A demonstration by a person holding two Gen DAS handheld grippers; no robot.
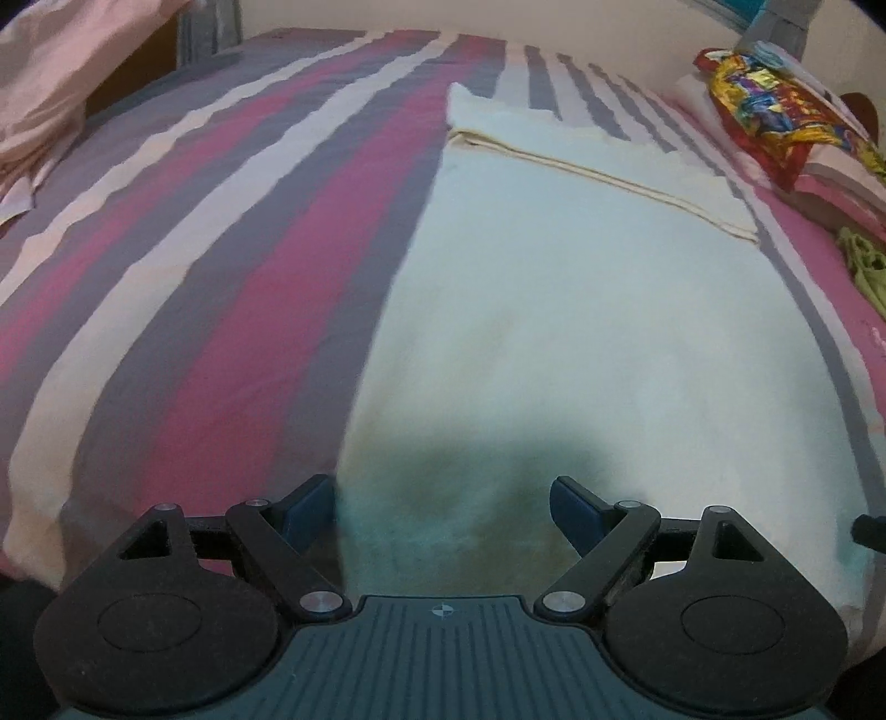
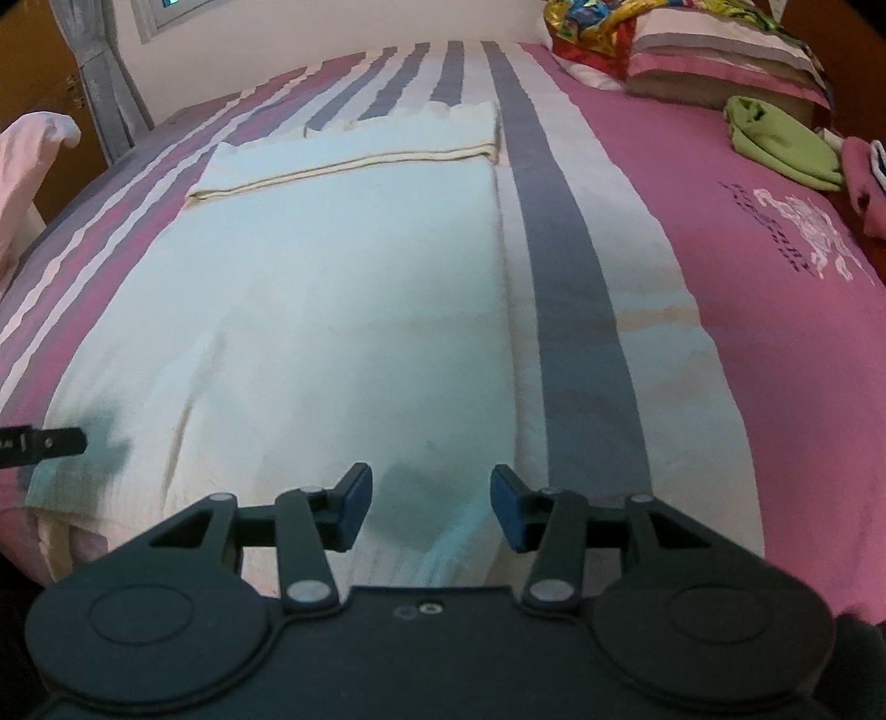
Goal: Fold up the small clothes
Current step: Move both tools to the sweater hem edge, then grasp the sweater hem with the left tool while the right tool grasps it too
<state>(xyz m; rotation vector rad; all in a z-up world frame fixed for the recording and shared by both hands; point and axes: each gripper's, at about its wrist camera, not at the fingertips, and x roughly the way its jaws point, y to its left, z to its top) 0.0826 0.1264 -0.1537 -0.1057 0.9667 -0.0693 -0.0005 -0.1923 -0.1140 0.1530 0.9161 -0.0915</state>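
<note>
While both grippers hover w/ jaws apart & empty, white cloth (image 1: 581, 332) lies flat just ahead of left gripper (image 1: 441, 512) & right gripper (image 2: 432, 512); best approach: pinch near corners evenly, lift together.

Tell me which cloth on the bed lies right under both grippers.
The big white cloth, spread flat on the striped bedspread, far edge folded over. The green garment and the multicoloured one lie far off by the pillow.
</note>
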